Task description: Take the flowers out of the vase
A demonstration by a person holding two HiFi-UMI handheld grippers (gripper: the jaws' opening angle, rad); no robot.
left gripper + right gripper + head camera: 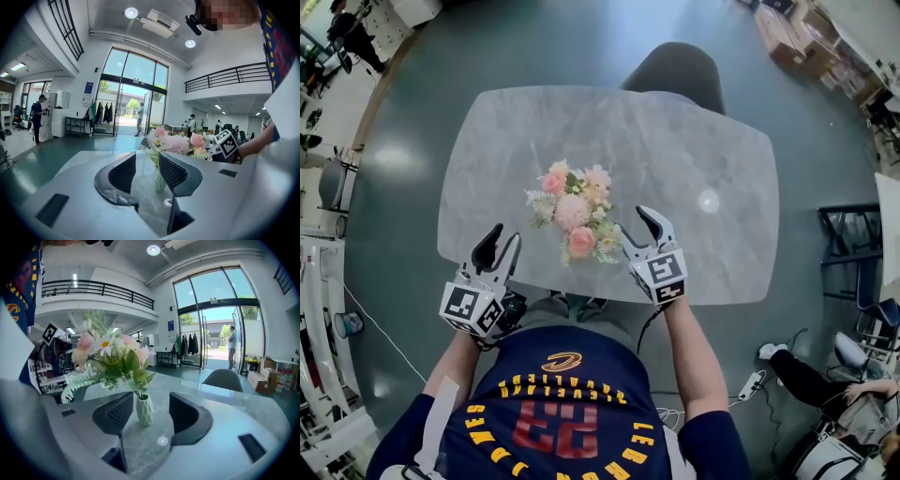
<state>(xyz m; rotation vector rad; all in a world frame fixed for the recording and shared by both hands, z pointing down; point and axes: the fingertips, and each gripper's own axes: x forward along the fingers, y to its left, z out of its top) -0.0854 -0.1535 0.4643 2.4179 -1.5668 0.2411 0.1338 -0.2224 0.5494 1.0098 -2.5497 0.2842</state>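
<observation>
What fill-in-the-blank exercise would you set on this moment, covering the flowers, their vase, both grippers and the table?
1. The flowers stand in a pale ___ vase.
2. The left gripper and the right gripper both have their jaws ___, holding nothing.
3. The vase stands ___ on the grey table.
4. Beyond the table's far edge, in the head view, is a dark ___.
Missing words: green; open; upright; chair.
</observation>
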